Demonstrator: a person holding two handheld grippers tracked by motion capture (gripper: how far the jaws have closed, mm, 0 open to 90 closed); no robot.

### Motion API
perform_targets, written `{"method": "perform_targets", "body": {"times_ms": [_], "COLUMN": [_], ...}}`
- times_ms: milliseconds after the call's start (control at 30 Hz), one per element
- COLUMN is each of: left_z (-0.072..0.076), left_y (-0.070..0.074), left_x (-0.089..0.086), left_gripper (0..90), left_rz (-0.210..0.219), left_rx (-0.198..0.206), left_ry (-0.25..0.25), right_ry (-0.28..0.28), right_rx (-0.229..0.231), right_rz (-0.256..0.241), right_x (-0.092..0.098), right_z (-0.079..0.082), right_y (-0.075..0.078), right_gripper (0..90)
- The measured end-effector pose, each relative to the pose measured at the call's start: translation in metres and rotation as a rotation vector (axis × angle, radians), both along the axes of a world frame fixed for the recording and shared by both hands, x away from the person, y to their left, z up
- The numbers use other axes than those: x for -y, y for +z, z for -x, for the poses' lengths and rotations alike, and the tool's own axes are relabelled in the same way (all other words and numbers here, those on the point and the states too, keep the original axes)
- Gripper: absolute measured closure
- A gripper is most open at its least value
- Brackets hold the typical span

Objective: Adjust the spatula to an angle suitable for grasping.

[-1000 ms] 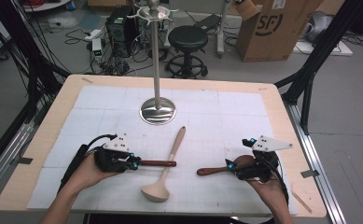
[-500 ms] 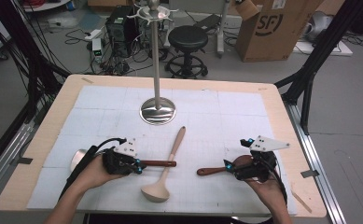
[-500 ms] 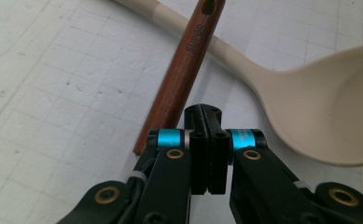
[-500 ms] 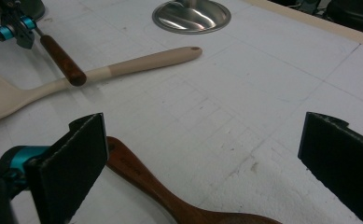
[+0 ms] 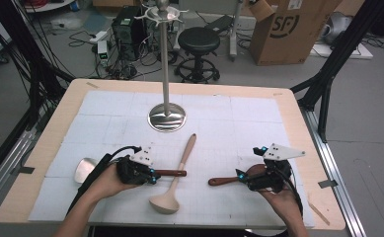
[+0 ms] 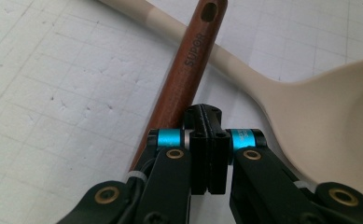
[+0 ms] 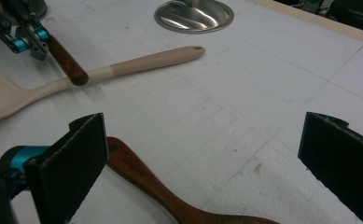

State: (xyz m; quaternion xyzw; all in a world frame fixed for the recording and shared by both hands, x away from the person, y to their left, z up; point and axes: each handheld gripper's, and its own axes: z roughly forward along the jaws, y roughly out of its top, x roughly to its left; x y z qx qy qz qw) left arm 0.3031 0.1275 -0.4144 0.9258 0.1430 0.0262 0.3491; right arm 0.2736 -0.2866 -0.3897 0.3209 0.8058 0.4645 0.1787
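Left tongs closed beside the dark spoon handle, right tongs wide over the other wooden spoon.

The left tongs [image 5: 152, 175] have moved slightly to the right since the earlier frame; their jaws are pressed together with nothing between them, and the dark handle [image 6: 188, 70] lies just beside them, its end resting across the pale ladle [image 5: 172, 185]. The right tongs [image 7: 202, 158] have stayed in the same place, jaws far apart, with the brown wooden spoon [image 7: 146, 179] on the tabletop [image 5: 239, 133] between and below them. The metal stand [image 5: 166, 116] is well ahead of both tongs.
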Motion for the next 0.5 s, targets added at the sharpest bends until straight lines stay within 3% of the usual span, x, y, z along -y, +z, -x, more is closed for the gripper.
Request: {"method": "perform_targets", "body": {"times_ms": [500], "left_z": [-0.0069], "left_y": [0.0015], "left_x": [0.0061], "left_gripper": [89.5], "left_rz": [0.016], "left_rx": [0.023], "left_ry": [0.037], "right_ry": [0.003], "right_rx": [-0.001], "right_rz": [-0.003], "right_x": [0.0000], "right_z": [-0.0003], "right_y": [-0.0001], "right_gripper": [0.3]}}
